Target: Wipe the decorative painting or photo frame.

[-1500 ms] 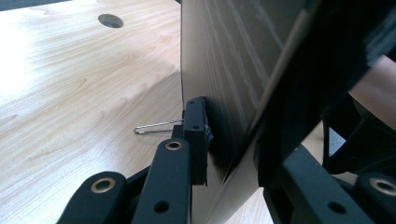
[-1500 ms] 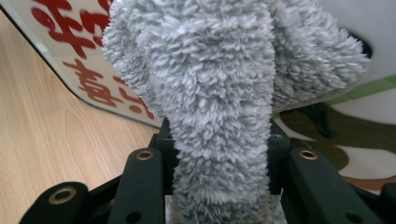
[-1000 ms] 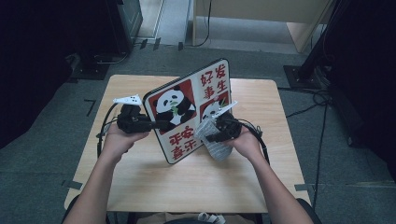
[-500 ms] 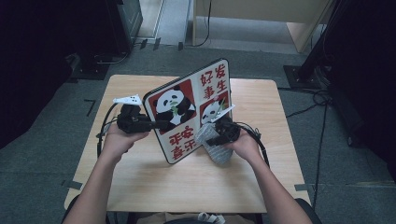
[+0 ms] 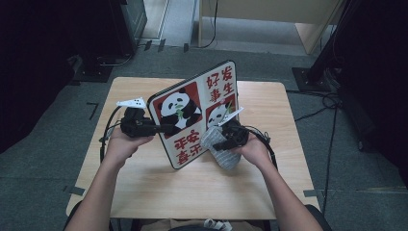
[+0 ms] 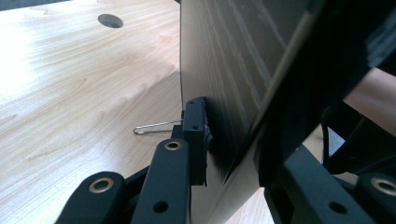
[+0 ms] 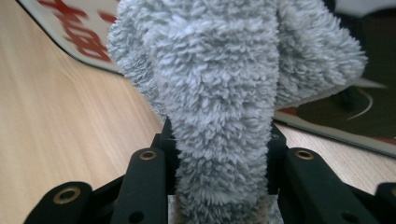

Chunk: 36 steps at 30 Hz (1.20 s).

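A white board (image 5: 192, 115) with panda pictures and red characters stands tilted on the wooden table (image 5: 144, 192). My left gripper (image 5: 158, 129) is shut on its left edge; in the left gripper view the jaws (image 6: 233, 140) clamp the board's plain back and edge (image 6: 224, 70). A grey fluffy cloth (image 5: 219, 150) hangs bunched in my right gripper (image 5: 227, 138), against the board's lower right front. In the right gripper view the cloth (image 7: 219, 70) sits between the jaws (image 7: 219, 140), which have just been closing on it, with the board's red print behind.
A thin metal wire (image 6: 154, 126) lies on the table by the board's foot. A round hole (image 6: 110, 20) is in the tabletop farther off. Cables (image 5: 327, 103) trail on the floor right of the table. Dark cabinets (image 5: 130, 19) stand beyond the far left corner.
The right gripper with the cloth has shifted slightly over the board's lower right front. The board and the left gripper have stayed put.
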### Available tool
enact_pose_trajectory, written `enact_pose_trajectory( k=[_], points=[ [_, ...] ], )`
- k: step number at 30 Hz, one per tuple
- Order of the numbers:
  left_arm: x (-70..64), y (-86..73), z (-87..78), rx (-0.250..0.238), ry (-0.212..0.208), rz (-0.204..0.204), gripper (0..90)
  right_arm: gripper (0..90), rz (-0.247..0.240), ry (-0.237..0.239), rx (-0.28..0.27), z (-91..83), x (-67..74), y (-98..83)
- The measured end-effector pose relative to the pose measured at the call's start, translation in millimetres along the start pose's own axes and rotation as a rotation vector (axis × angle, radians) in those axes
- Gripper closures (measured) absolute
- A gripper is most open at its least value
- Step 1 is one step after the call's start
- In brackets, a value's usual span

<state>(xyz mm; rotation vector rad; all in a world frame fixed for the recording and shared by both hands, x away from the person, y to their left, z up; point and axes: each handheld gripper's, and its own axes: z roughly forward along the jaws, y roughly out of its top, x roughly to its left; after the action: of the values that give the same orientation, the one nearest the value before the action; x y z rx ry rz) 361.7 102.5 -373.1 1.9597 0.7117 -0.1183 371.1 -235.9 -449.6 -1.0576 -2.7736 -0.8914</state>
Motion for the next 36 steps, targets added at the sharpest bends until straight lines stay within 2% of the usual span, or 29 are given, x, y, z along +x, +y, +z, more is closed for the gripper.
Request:
enact_pose_trajectory(
  k=[5, 8, 17, 19, 21, 23, 25, 28, 29, 31, 36],
  points=[
    [0.7, 0.0, -0.4, -0.002, -0.004, -0.002, 75.4, 65.4, 0.013, 0.004, -0.038, -14.0, 7.0, 7.8],
    [1.0, -0.1, -1.7, -0.012, -0.004, -0.012, 73.5, 65.3, 0.002, 0.001, -0.056, -21.5, 10.6, 12.3],
    [-1.4, 0.3, -8.8, -0.024, 0.0, -0.009, 73.0, 65.3, -0.052, -0.013, -0.119, -51.5, 26.9, 34.1],
    [-1.4, -0.1, -10.5, -0.02, 0.004, -0.005, 73.0, 65.2, -0.069, -0.021, -0.146, -62.8, 31.8, 44.8],
    [-1.5, -0.2, -11.1, -0.022, 0.003, -0.006, 73.0, 65.2, -0.073, -0.023, -0.152, -66.7, 33.4, 49.2],
    [-2.4, -0.1, -11.9, -0.026, 0.004, -0.006, 73.8, 65.2, -0.096, -0.028, -0.163, -77.3, 39.1, 65.4],
    [-2.4, 0.0, -13.1, -0.027, 0.004, -0.002, 73.9, 65.2, -0.102, -0.029, -0.163, -79.6, 40.3, 69.1],
    [-2.4, -0.3, -14.3, -0.032, 0.006, -0.006, 74.8, 65.2, -0.119, -0.028, -0.184, -90.0, 45.4, 84.4],
    [-2.3, -0.3, -14.3, -0.034, 0.005, -0.006, 74.9, 65.1, -0.131, -0.035, -0.194, -97.0, 48.9, 93.4],
    [-2.3, -0.3, -14.3, -0.035, 0.006, -0.007, 75.0, 65.1, -0.136, -0.039, -0.197, -99.7, 50.3, 96.8],
    [-2.1, -0.4, -14.2, -0.037, 0.007, -0.006, 75.5, 64.9, -0.176, -0.063, -0.221, -118.8, 62.8, 122.6]
  ],
)
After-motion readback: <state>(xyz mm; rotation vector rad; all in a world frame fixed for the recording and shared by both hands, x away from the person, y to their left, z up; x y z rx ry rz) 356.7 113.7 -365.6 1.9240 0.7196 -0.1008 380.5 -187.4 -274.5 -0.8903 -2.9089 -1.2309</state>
